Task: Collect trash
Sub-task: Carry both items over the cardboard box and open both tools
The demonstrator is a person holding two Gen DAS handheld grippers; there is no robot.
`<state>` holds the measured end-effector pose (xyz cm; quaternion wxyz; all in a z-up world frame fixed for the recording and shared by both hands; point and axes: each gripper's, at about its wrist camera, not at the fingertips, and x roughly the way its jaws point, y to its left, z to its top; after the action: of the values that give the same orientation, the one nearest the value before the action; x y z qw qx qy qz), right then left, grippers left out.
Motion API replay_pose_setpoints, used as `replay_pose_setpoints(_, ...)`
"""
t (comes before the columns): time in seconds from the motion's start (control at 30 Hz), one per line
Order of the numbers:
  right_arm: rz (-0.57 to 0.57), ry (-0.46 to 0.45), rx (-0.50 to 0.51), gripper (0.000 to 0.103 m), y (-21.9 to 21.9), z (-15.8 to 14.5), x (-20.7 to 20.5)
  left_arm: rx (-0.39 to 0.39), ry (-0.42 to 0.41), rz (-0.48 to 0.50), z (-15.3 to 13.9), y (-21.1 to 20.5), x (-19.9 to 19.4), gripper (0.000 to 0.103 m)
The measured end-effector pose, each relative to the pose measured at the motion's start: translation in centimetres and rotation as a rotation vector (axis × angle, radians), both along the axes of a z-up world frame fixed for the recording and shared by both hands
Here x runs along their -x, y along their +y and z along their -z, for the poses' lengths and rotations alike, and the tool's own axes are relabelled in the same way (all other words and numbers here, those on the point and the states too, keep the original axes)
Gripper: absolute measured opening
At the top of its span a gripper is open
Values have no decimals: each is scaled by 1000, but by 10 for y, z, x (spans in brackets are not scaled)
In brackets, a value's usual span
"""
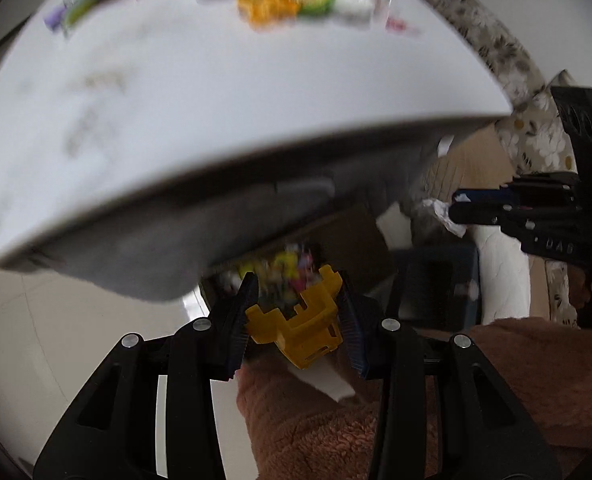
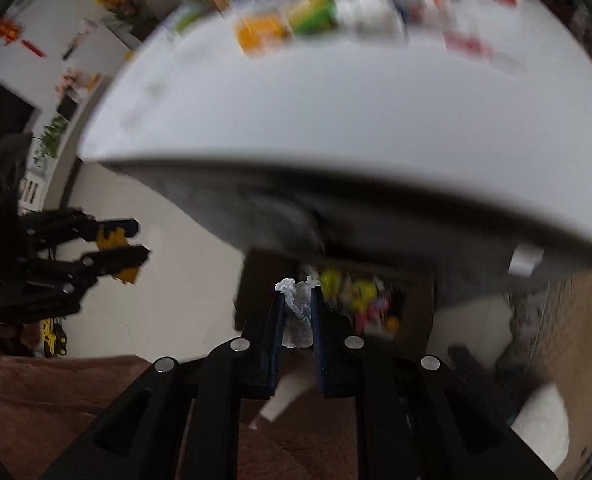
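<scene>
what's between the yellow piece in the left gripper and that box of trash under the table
Nothing visible. The yellow plastic piece sits clamped in the left gripper, and the cardboard box with colourful trash lies open just past its fingertips. The white table edge overhangs the box's far side, though blur hides how much.

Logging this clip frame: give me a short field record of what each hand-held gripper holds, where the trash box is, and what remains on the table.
left hand-held gripper: shut on yellow plastic piece
right hand-held gripper: shut on crumpled white paper
box: brown, on the floor below the table edge, colourful items inside
table: white; blurred colourful packages at far side
image quality: motion blur, labels unreadable
</scene>
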<state>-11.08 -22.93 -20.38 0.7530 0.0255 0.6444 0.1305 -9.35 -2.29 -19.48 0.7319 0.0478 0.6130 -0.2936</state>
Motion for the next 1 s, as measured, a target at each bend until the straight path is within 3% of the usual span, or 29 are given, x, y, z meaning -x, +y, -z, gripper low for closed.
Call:
replay_pose_setpoints(0.3,60,113,59,14,-12,103,7,-186,127,-32,125,-27,3,39)
replay_pose_setpoints(0.33,63,121,58,19,-16,111,7,-207,131,-40,136,-28,3,40)
replay_pose_setpoints(0.4,64,135,103,49,-17,128,3,-278,145,-68,163,-29,2,49)
replay_pose_setpoints(0.43,58,135,117,51,-19,133,2,-293,161,-84,172,-29,2,57)
replay_pose_setpoints(0.5,31,128,166,57,-17,140,-1,-329,191,-119,189,-27,1,63)
replay_pose_setpoints(0.57,21,121,181,64,-19,141,-1,-339,209,-136,196,-24,1,65)
replay_pose_setpoints(0.6,18,116,178,64,-19,140,-1,-345,212,-138,197,-24,2,70)
replay_pose_setpoints(0.77,4,111,188,66,-22,134,-7,-338,213,-156,189,-19,-2,71)
replay_pose_setpoints(0.9,2,100,174,66,-19,119,-13,-316,181,-146,167,-18,-4,71)
replay_pose_setpoints(1.0,-18,73,137,66,-15,91,-16,-292,142,-116,139,-17,-1,71)
